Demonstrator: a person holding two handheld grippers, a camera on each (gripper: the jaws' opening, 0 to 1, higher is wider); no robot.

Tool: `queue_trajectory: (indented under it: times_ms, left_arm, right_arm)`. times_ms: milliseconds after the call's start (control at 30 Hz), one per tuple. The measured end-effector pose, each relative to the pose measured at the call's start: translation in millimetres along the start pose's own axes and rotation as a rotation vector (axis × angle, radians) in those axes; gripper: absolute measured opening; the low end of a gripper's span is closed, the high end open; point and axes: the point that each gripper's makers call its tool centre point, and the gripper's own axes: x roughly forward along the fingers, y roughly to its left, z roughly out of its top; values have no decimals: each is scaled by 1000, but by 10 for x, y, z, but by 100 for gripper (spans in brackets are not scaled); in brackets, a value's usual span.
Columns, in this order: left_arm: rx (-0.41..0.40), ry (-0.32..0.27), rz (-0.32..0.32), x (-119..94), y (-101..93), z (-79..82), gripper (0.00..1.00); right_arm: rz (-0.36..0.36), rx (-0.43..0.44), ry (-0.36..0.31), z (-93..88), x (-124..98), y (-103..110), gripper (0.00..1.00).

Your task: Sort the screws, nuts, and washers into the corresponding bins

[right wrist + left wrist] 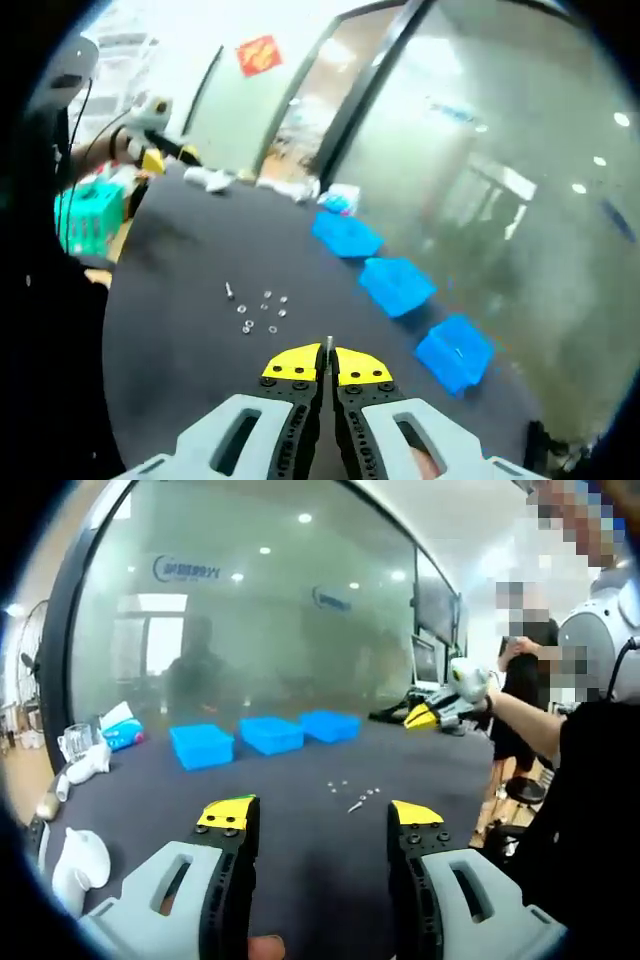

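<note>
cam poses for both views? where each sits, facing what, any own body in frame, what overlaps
Left gripper view: rides the left gripper, jaws apart, facing across the dark table to three blue bins by a glass wall; a fingertip at the bottom edge.
Right gripper view: rides the right gripper, jaws together on a thin screw, above the table looking along the bin row; a fingertip shows.
Shared: bins, loose hardware, table.
</note>
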Motion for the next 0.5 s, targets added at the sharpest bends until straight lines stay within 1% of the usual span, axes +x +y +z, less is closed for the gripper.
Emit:
queue_trajectory:
  times_ms: [100,267,433,467,500]
  left_arm:
    - [3,-5,-2,13,-14,21,50]
    - [8,-9,-5,23,-34,50,50]
    - [10,-12,-7,18,-54,60,50]
    - [9,-12,-7,17,-56,57,50]
    - [7,-11,-7,16,-57,53,50]
  right_arm:
    - [-54,34,-35,-5,-129,-26,1]
    - [-113,72,-62,-48,-300,-32,1]
    - [-177,118,-103,-43,-464,-70,1]
    - [-188,143,-119,-41,-499,-76,1]
    - [-207,168,-117,-61,-529,-92,1]
